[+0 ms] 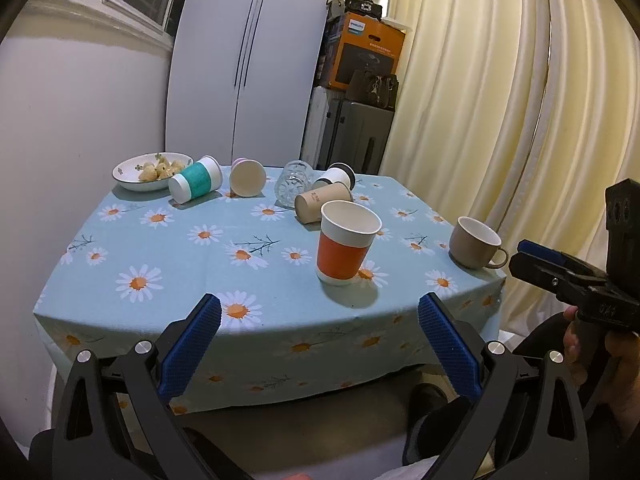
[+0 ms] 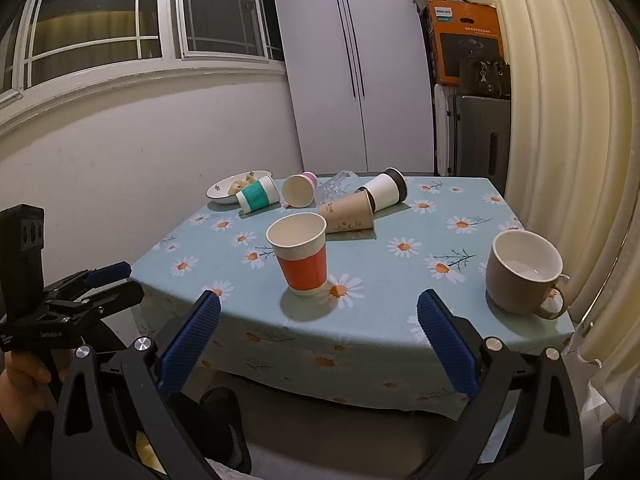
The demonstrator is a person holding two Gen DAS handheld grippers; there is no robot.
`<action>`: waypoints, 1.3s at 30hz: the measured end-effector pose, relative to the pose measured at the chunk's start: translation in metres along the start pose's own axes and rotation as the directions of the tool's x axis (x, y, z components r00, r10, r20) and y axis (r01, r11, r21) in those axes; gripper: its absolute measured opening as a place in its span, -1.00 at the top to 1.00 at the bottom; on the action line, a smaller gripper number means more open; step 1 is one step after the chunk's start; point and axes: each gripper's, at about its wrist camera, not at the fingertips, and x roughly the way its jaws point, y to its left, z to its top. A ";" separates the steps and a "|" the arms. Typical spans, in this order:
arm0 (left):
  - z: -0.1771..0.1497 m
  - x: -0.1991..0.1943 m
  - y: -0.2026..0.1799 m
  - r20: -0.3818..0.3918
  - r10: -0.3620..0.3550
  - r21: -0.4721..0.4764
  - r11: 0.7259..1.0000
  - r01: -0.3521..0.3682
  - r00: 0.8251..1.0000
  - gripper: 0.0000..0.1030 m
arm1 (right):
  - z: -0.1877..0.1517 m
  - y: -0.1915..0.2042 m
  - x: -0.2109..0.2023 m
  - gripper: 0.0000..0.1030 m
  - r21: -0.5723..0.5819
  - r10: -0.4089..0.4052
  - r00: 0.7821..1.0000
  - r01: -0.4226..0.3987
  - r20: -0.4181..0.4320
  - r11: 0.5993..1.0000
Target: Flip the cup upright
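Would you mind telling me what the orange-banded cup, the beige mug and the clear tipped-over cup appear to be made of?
Orange-banded cup: likely paper, matte, with a thin rolled rim and printed sleeve.
Beige mug: probably glazed ceramic, with a thick wall, glossy white inside and a looped handle.
Clear cup: transparent with a faceted pattern, so glass or hard plastic; the pictures cannot settle which.

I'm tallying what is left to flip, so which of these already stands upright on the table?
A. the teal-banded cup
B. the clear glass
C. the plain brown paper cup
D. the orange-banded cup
D: the orange-banded cup stands on its base with its open mouth up, while the teal-banded cup, brown paper cup and clear glass lie on their sides.
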 end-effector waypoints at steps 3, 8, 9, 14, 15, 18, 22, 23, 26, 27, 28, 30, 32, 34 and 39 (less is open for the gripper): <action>0.000 -0.001 -0.001 0.003 -0.001 0.004 1.000 0.001 1.000 -0.87 | 0.000 0.000 0.001 -0.90 -0.001 -0.001 1.000 0.001 -0.006 1.000; 0.000 -0.001 0.000 0.001 0.006 -0.003 1.000 -0.006 1.000 -0.87 | -0.001 0.003 0.004 -0.90 -0.013 -0.008 1.000 0.008 -0.012 1.000; 0.000 -0.001 0.000 0.001 0.007 -0.004 1.000 -0.007 1.000 -0.87 | -0.001 0.003 0.005 -0.90 -0.013 -0.009 1.000 0.008 -0.013 1.000; 0.000 -0.001 0.001 -0.001 0.008 -0.003 1.000 -0.008 1.000 -0.87 | -0.003 0.005 0.008 -0.90 -0.024 -0.017 1.000 0.017 -0.014 1.000; 0.000 0.000 0.001 -0.002 0.008 -0.003 1.000 -0.008 1.000 -0.87 | -0.003 0.005 0.009 -0.90 -0.030 -0.027 0.999 0.027 -0.019 0.999; -0.001 0.001 0.001 -0.014 0.019 -0.002 1.000 -0.019 1.000 -0.87 | -0.006 0.006 0.012 -0.90 -0.036 -0.038 0.999 0.037 -0.029 0.999; -0.001 0.000 -0.001 -0.012 0.019 0.004 1.000 -0.019 1.000 -0.87 | -0.007 0.006 0.013 -0.90 -0.034 -0.039 0.999 0.038 -0.028 0.999; -0.001 0.000 -0.001 -0.013 0.019 0.004 1.000 -0.019 1.000 -0.87 | -0.007 0.006 0.013 -0.90 -0.034 -0.040 0.999 0.039 -0.029 0.999; 0.000 0.001 -0.001 -0.017 0.026 0.005 1.000 -0.026 1.000 -0.87 | -0.007 0.007 0.012 -0.90 -0.033 -0.042 0.999 0.041 -0.031 0.999; 0.000 0.001 -0.001 -0.015 0.030 0.006 1.000 -0.030 0.999 -0.87 | -0.007 0.006 0.012 -0.90 -0.035 -0.044 0.999 0.043 -0.031 0.998; 0.000 0.000 0.000 -0.014 0.030 0.007 1.000 -0.030 0.999 -0.87 | -0.006 0.006 0.012 -0.90 -0.035 -0.044 0.999 0.043 -0.032 0.998; 0.000 0.000 0.000 -0.013 0.028 0.004 1.000 -0.028 1.000 -0.87 | -0.007 0.006 0.012 -0.90 -0.036 -0.044 0.999 0.043 -0.032 0.998; 0.000 0.001 0.001 -0.015 0.028 0.002 1.000 -0.028 0.999 -0.87 | -0.006 0.006 0.012 -0.90 -0.034 -0.044 0.999 0.043 -0.031 0.999; 0.000 0.002 0.000 -0.021 0.027 0.002 1.000 -0.027 0.999 -0.87 | -0.007 0.006 0.013 -0.90 -0.033 -0.046 0.998 0.045 -0.033 0.998; -0.001 0.005 -0.002 -0.030 0.032 0.013 0.999 -0.032 0.999 -0.87 | -0.007 0.007 0.013 -0.90 -0.032 -0.049 0.998 0.048 -0.036 0.998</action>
